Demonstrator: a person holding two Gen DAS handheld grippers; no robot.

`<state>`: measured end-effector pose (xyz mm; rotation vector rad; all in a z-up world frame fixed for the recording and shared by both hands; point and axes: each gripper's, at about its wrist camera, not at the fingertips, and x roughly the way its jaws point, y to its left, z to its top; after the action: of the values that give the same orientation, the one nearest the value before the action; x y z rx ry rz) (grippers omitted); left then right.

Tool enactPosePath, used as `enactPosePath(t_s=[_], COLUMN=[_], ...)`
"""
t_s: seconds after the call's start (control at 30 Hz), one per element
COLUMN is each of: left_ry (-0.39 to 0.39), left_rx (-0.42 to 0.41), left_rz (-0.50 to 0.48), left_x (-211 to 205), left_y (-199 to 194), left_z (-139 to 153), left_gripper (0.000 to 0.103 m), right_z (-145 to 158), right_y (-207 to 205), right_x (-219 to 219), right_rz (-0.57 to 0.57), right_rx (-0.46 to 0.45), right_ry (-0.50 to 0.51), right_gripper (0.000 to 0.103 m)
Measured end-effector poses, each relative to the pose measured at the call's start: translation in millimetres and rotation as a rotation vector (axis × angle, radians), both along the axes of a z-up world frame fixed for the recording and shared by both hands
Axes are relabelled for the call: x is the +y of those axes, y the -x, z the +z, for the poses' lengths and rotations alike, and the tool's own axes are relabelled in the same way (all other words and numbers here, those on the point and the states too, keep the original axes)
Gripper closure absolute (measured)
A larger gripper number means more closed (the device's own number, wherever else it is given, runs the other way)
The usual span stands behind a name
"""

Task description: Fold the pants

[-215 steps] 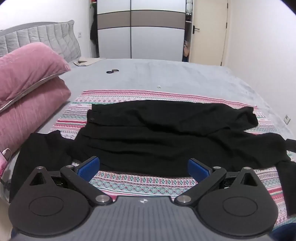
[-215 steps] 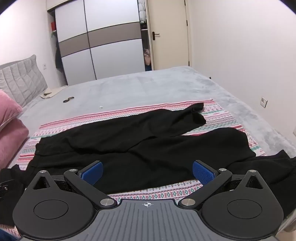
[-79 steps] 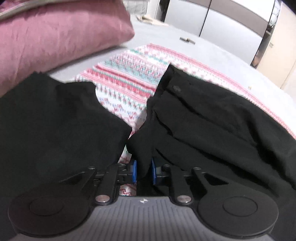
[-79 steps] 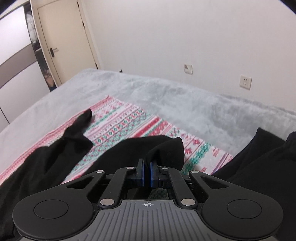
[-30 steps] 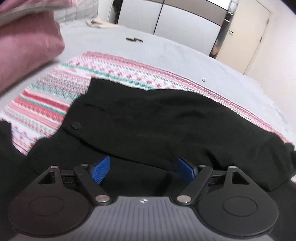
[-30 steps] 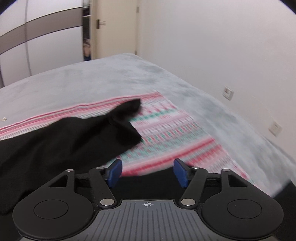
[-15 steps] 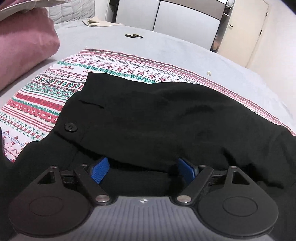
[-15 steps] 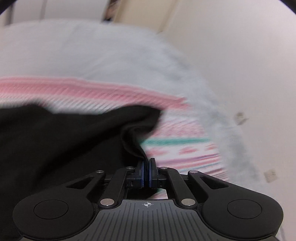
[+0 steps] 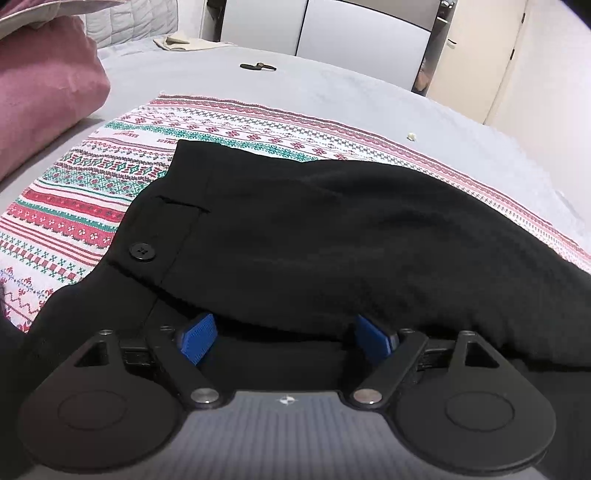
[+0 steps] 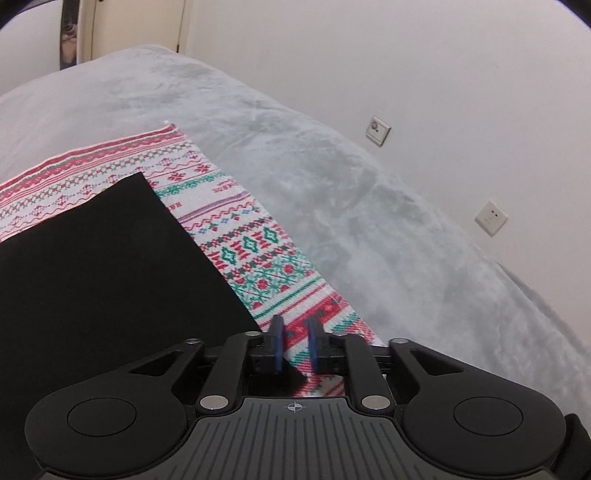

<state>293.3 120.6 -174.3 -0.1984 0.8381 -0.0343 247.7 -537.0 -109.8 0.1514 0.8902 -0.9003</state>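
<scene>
The black pants (image 9: 332, 236) lie on a patterned red, white and green blanket (image 9: 92, 192), waistband and button (image 9: 142, 252) to the left. My left gripper (image 9: 284, 338) is open at the near folded edge, and black cloth hangs over both blue pads. In the right wrist view a pant leg (image 10: 103, 266) lies flat with its straight hem running diagonally. My right gripper (image 10: 294, 345) sits at the hem's near corner. Its jaws are opening, a narrow gap shows, and a black corner of cloth lies low between the pads, which do not press it.
Pink pillows (image 9: 44, 92) stand at the left. A small dark object (image 9: 258, 66) lies on the grey bed cover (image 10: 332, 184) behind the blanket. The bed's right edge runs along a white wall with two sockets (image 10: 378, 131). Wardrobe doors (image 9: 332, 33) stand at the back.
The right gripper, shut on the leg end half a second ago, has swung down and right; the leg now lies flat and the jaws have parted. The left gripper stayed open and barely moved.
</scene>
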Motion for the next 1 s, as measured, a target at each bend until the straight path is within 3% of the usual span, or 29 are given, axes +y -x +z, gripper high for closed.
enactPosePath(t_s=[0.1,0.17,0.23,0.37,0.5,0.63,0.73,0.8,0.9,0.97,1.0], left_ry=[0.009,0.028,0.043,0.029,0.055,0.043,0.044,-0.012,-0.046,-0.051,-0.054], left_rx=[-0.006,-0.022,-0.033,-0.053,-0.058,-0.065,-0.041,-0.01,0.007,0.001,0.003], left_rz=[0.02,0.043,0.069,0.148,0.174,0.187,0.153,0.134,0.115,0.1,0.104], left_x=[7.1,14.6,24.3,47.7,69.6,82.5,80.3,75.8,70.5,67.6,66.1], left_y=[-0.6,-0.4,-0.2,0.4,-3.3,-8.8,-13.5,-15.7,-13.0,-10.5,-9.2], left_z=[6.3,12.8,19.5,29.9,35.0,31.5,20.8,11.4,3.7,6.5,8.8], left_gripper=[0.001,0.001,0.001,0.001,0.001,0.002,0.011,0.03,0.046,0.06,0.063], right_z=[23.0,38.4,52.5,70.1,80.0,94.6,90.8,76.6,47.7,38.6,38.3], right_y=[11.2,21.6,31.1,59.1,68.5,88.0,95.2,93.2,86.2,80.8,79.1], right_x=[5.5,12.3,23.8,73.4,141.1,202.9,235.7,249.8,259.7,262.3,265.3], right_rz=[-0.016,-0.032,0.0,0.055,0.187,0.28,0.353,0.36,0.373,0.376,0.391], right_rx=[-0.051,-0.119,-0.206,-0.36,-0.332,-0.371,-0.384,-0.358,-0.309,-0.288,-0.285], right_ry=[0.017,-0.001,-0.065,-0.299,-0.453,-0.551,-0.584,-0.572,-0.643,-0.639,-0.619], right_gripper=[0.078,0.055,0.048,0.044,0.041,0.041,0.037,0.037,0.037,0.037,0.037])
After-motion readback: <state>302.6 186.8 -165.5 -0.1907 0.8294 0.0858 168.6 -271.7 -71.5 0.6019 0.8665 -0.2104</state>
